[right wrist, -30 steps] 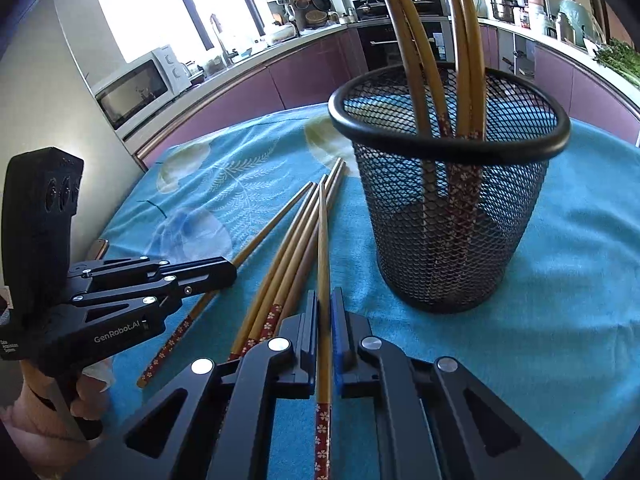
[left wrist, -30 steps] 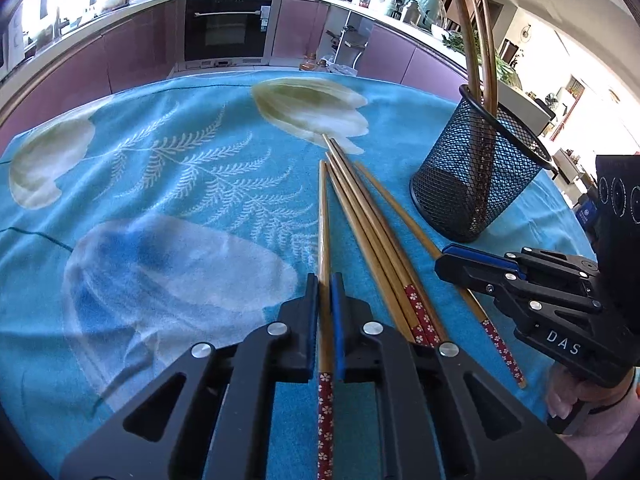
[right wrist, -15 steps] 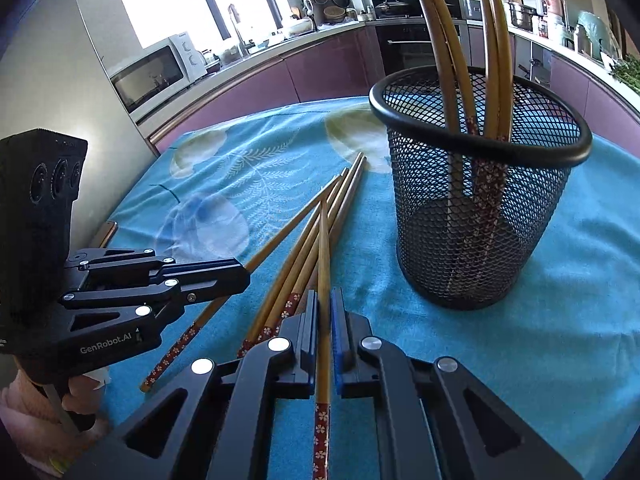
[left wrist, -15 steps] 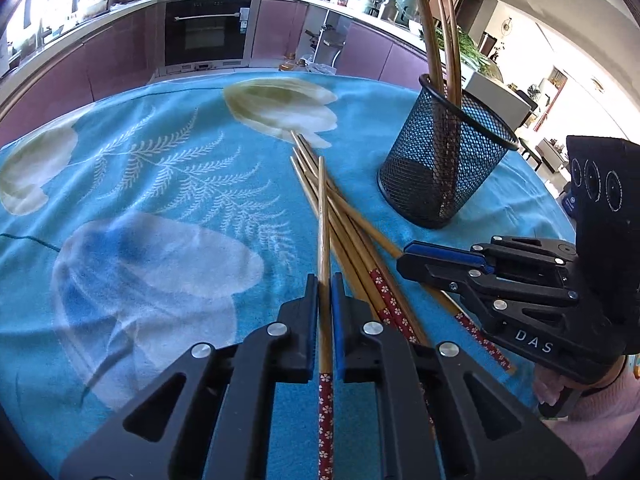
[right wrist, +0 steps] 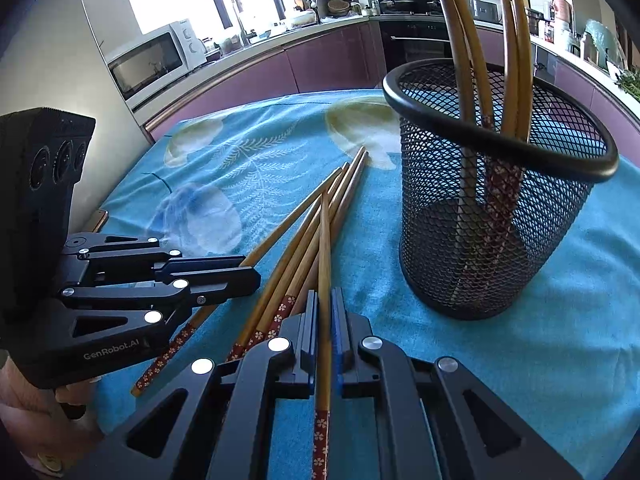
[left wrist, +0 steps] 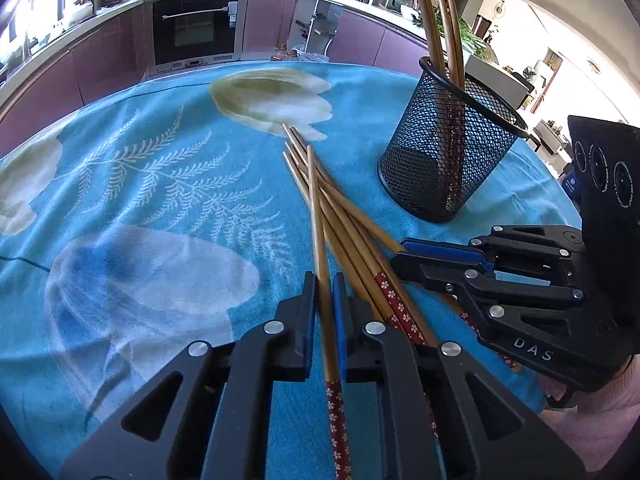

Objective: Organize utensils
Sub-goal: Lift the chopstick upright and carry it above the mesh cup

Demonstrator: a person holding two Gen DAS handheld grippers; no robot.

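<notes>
Landmark: I take the black mesh cup (right wrist: 496, 216) standing upright on the blue flowered cloth (left wrist: 160, 208) as my reference.
Cup contents: I count a few chopsticks (right wrist: 466, 40) standing in it, patterned red ends down, tips leaning out over the rim.
Loose chopsticks: a bundle (left wrist: 348, 224) lies flat on the cloth just beside the cup, on its window side, tips fanning away from me.
Left tongs: my left gripper (left wrist: 325, 292) is clamped on one chopstick (left wrist: 318, 216), its tip crossing over the bundle beside the cup.
Right tongs: my right gripper (right wrist: 325, 308) is closed on another chopstick (right wrist: 325, 248), near the cup's base, shaft pointing along the bundle.
Spacing: I see both grippers close together, side by side, the right one nearer the cup.
Hands: a hand (right wrist: 24, 412) shows under the left gripper's body.
</notes>
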